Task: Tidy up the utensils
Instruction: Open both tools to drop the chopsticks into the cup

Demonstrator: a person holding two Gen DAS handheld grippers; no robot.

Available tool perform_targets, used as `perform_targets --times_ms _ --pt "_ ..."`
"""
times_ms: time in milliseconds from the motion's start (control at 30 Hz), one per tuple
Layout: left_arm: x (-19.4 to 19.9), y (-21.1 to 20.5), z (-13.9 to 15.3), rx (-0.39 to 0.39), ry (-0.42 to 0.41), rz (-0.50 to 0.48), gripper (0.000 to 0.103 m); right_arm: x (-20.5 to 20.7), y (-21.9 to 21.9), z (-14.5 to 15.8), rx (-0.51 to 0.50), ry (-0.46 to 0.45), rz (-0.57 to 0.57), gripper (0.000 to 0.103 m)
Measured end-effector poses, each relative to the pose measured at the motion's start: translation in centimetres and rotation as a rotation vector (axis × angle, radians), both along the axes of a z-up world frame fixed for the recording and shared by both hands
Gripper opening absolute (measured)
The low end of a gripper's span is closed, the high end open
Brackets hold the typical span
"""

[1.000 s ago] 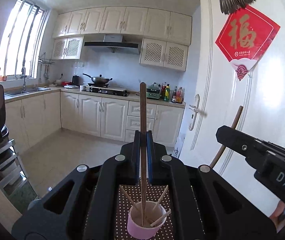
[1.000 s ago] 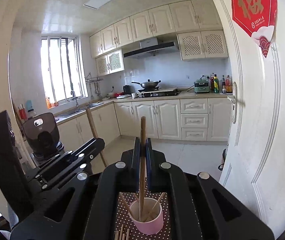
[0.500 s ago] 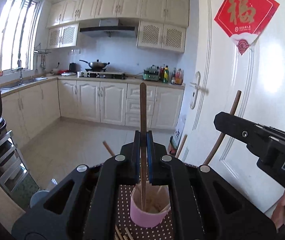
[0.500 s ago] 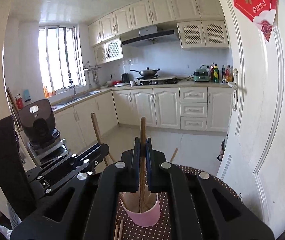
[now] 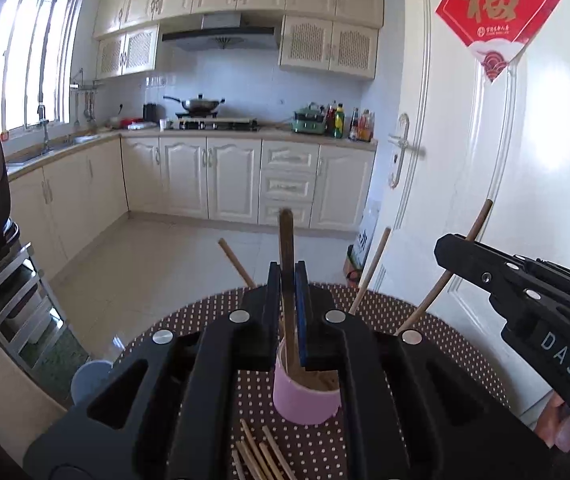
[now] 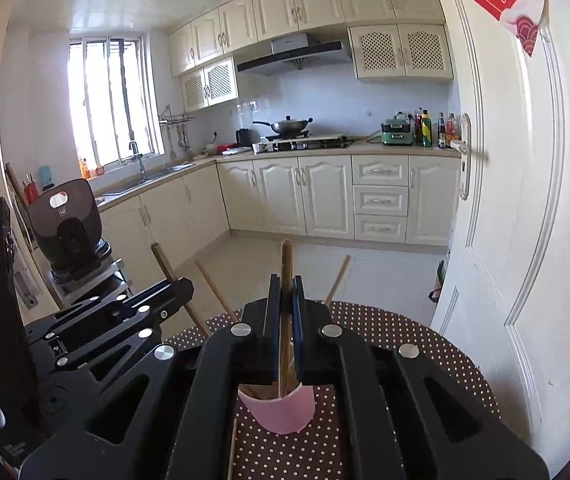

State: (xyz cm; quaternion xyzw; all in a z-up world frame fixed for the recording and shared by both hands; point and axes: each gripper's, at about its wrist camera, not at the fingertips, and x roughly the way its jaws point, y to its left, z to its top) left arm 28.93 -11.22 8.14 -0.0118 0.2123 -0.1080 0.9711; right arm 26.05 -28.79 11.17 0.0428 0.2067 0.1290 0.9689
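My left gripper (image 5: 288,280) has a dark chopstick (image 5: 287,280) standing between its jaws; they have just eased apart a little, and a thin gap shows on the chopstick's right side, so the pads no longer press it. It leans slightly, and its lower end sits inside the pink cup (image 5: 306,394). My right gripper (image 6: 283,294) is clamped tight on a second chopstick (image 6: 285,312), held nearly upright with its tip down in the same pink cup (image 6: 283,410). In the left wrist view my right gripper (image 5: 451,246) reaches in from the right edge of the frame with its chopstick (image 5: 445,272) slanting down toward the cup.

The cup stands on the round table with the brown dotted cloth (image 5: 425,320), roughly in its middle, well back from the far edge. Two lighter chopsticks (image 5: 371,274) already lean out of the cup, one to each side. A loose bundle of chopsticks (image 5: 259,456) lies flat on the cloth toward the table's near edge, just in front of the cup.
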Motion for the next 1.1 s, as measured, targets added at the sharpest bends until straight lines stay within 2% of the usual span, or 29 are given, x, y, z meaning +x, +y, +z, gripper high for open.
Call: perform_targets --times_ms 67,100,133,200,333,400,467,567,667,800,900,1100 --pt "0.0 0.0 -0.2 0.004 0.019 0.002 0.015 0.0 -0.3 -0.3 0.015 0.015 -0.001 0.004" --pt "0.0 0.1 -0.3 0.006 0.023 0.004 0.023 0.0 -0.4 -0.3 0.020 0.020 -0.001 0.004" --pt "-0.2 0.1 -0.3 0.008 0.026 0.007 0.038 0.0 -0.5 -0.4 0.030 0.031 -0.001 0.005" --pt "-0.6 0.3 -0.2 0.007 0.018 0.014 0.053 0.0 -0.8 -0.6 0.041 0.042 -0.004 0.005" --pt "-1.8 0.4 0.2 0.018 0.010 0.017 0.053 -0.4 -1.0 -0.7 0.056 0.057 -0.012 0.007" --pt "-2.2 0.5 0.4 0.026 0.005 0.019 0.057 -0.8 -1.0 -0.6 0.063 0.061 -0.016 0.008" --pt "-2.9 0.7 0.5 0.031 0.001 0.020 0.061 -1.1 -1.0 -0.5 0.068 0.065 -0.017 0.019" --pt "-3.6 1.2 0.6 0.034 0.004 0.024 0.064 -1.8 -1.0 -0.4 0.066 0.061 -0.025 0.030" --pt "-4.5 1.7 0.6 0.043 0.010 0.033 0.067 -2.6 -1.0 -0.2 0.067 0.063 -0.034 0.036" --pt "-5.5 2.5 0.3 0.051 0.032 0.039 0.070 -3.3 -0.8 -0.7 0.072 0.092 -0.037 0.037" --pt "-6.0 3.4 -0.5 0.051 0.070 0.043 0.070 -3.9 -0.2 -1.6 0.063 0.116 -0.024 0.037" --pt "-6.0 4.7 -3.5 0.053 0.212 0.034 0.070 -4.2 1.3 -4.5 0.045 0.198 0.010 0.037"
